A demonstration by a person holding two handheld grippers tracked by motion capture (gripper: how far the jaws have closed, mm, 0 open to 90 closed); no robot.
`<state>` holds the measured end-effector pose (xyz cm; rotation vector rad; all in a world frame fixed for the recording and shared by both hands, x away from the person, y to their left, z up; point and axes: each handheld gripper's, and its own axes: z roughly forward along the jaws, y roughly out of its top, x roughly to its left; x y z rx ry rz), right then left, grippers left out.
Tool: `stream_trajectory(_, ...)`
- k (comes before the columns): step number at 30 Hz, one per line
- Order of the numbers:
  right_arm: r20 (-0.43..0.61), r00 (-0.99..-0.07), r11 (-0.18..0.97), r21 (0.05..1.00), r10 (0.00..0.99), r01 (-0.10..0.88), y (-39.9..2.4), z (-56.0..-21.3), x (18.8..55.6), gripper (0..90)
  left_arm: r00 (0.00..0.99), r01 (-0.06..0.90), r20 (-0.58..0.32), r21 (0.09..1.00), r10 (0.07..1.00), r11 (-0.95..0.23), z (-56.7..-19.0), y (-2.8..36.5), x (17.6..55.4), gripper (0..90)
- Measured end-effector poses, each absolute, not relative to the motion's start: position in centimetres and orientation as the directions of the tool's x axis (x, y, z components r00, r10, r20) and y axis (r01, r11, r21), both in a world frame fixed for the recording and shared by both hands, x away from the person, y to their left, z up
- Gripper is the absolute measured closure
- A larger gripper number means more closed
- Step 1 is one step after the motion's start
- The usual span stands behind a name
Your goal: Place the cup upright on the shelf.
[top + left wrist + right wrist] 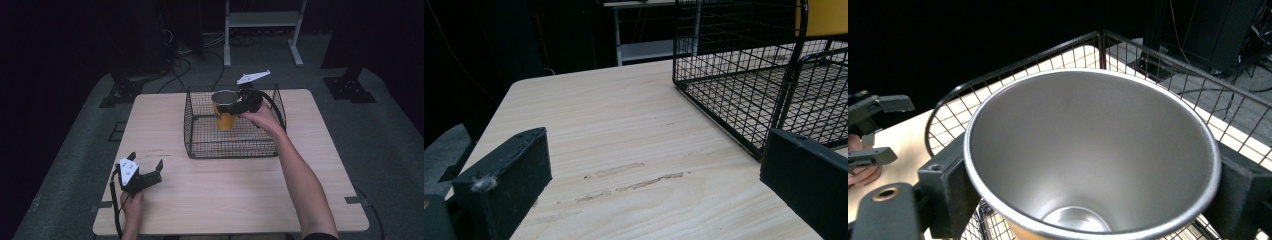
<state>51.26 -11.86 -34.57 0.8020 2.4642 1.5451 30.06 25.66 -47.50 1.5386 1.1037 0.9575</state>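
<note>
My right gripper (239, 102) is clamped on the yellow steel cup (225, 111), one jaw on either side just under the rim, cup upright with its axis vertical, inside the black wire basket (200, 145); I can't tell if it rests on the mesh. My left gripper (146, 166) rests well apart on the wooden table (225, 190), jaws spread, empty

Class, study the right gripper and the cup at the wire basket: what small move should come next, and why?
Probably a small further move of the cup, up or down. The right gripper is shut on the orange cup, upright within the wire basket; whether it rests on the mesh is unclear. The left gripper is open.
</note>
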Motion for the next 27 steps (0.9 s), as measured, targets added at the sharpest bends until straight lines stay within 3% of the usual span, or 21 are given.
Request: stream_trajectory(27,0.175,-0.839,0.435,0.79,0.516,0.432,-11.4,-37.4,53.6,11.1,0.277,0.188,0.052,0.976,0.96,-0.108,-47.5,25.7,30.0,0.0)
